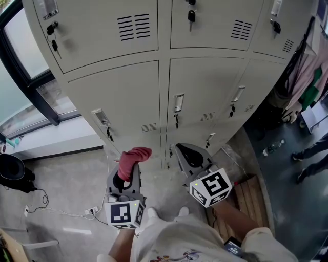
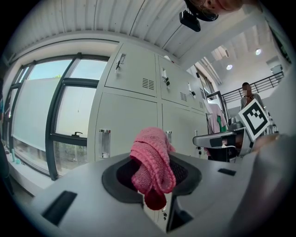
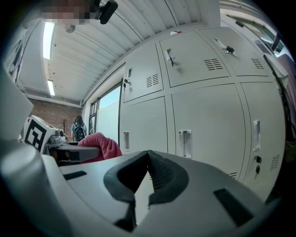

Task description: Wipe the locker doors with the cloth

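A pink knitted cloth (image 1: 132, 161) sticks out of my left gripper (image 1: 129, 174), whose jaws are shut on it; in the left gripper view the cloth (image 2: 151, 165) bulges from between the jaws. Pale grey locker doors (image 1: 120, 97) stand just ahead, each with a chrome handle (image 1: 178, 102) and a vent. My right gripper (image 1: 190, 155) is beside the left, jaws shut with nothing in them (image 3: 148, 171). Both grippers hang short of the lower lockers (image 3: 203, 129), not touching them.
A dark-framed window (image 1: 23, 66) runs along the left of the lockers. Keys (image 1: 191, 15) hang from upper doors. Clothes (image 1: 307, 71) hang at the right, a wooden pallet (image 1: 251, 192) lies on the floor, and cables with a power strip (image 1: 89, 211) lie at left. A person (image 2: 249, 95) stands far off.
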`<state>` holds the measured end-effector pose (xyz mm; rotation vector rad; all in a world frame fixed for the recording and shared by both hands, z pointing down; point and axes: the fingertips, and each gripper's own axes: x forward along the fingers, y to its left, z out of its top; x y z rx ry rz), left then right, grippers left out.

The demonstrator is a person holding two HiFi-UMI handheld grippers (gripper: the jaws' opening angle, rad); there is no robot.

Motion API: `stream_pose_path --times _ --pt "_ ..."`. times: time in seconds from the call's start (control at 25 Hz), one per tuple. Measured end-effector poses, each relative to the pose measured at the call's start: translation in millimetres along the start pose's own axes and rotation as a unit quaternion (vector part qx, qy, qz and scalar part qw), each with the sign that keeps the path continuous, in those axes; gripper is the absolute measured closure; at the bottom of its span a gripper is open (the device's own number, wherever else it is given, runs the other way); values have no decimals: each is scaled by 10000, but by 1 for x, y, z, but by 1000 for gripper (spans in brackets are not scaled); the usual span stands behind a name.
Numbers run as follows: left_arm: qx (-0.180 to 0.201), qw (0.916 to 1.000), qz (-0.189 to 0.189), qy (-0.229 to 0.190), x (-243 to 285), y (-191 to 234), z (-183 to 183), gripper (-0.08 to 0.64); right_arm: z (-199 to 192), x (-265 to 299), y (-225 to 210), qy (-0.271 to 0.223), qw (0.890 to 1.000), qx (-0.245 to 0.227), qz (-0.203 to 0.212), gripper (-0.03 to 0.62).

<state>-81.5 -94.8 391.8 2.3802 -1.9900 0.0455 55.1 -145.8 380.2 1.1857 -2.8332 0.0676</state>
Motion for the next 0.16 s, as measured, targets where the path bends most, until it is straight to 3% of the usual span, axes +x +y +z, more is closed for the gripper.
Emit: stream_pose_path --times 0.16 --pt "2 10000 16 -4 1 1 2 445 2 -1 -3 -27 10000 9 -8 586"
